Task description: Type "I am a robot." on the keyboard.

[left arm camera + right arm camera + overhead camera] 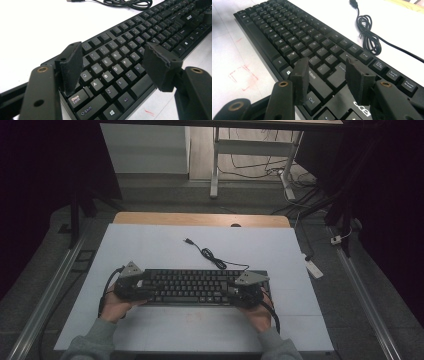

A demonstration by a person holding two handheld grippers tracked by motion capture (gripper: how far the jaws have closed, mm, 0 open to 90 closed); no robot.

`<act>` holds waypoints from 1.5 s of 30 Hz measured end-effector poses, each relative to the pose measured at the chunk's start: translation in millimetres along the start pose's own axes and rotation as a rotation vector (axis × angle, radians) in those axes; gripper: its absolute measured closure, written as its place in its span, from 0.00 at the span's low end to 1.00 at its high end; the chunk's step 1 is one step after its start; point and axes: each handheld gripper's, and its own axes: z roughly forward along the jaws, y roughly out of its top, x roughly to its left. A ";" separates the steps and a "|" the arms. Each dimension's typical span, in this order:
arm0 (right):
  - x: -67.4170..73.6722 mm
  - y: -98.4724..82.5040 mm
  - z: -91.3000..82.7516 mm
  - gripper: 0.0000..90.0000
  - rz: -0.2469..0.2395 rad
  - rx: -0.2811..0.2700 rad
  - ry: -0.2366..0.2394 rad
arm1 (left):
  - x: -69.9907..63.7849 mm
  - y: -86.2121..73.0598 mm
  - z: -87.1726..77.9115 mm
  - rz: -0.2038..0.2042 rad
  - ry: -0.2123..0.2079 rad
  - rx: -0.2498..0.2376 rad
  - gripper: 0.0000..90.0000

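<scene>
At frame centre the keyboard [200, 286] lies flat; the left gripper [113, 63] and right gripper [329, 78] flank its ends—jaws wide, gripping nothing—seemingly poised to lift it evenly.

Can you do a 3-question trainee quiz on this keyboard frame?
1. True or false: the keyboard lies on the white table.
2. Where is the coiled cable? A) behind the keyboard B) on the keys C) on the floor
3. How do the jaws of the left hand-held gripper stand?

Key: 1 true. 2 A. 3 Apart above the keys, nothing pressed between them; the left gripper view shows it.
</scene>
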 end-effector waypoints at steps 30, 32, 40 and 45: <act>37.7 38.6 58.2 1.00 -0.070 0.073 0.174 | -4.1 -1.2 4.9 0.008 0.015 0.052 0.36; 39.7 39.8 61.0 1.00 -0.073 0.080 0.172 | -4.0 -1.1 4.9 0.008 0.015 0.052 0.36; 43.6 38.1 69.3 0.99 -0.072 0.095 0.174 | -5.6 -0.9 6.0 0.017 0.016 0.056 0.36; 46.1 38.6 72.0 0.99 -0.076 0.101 0.179 | -6.0 -1.1 6.9 0.019 0.015 0.062 0.36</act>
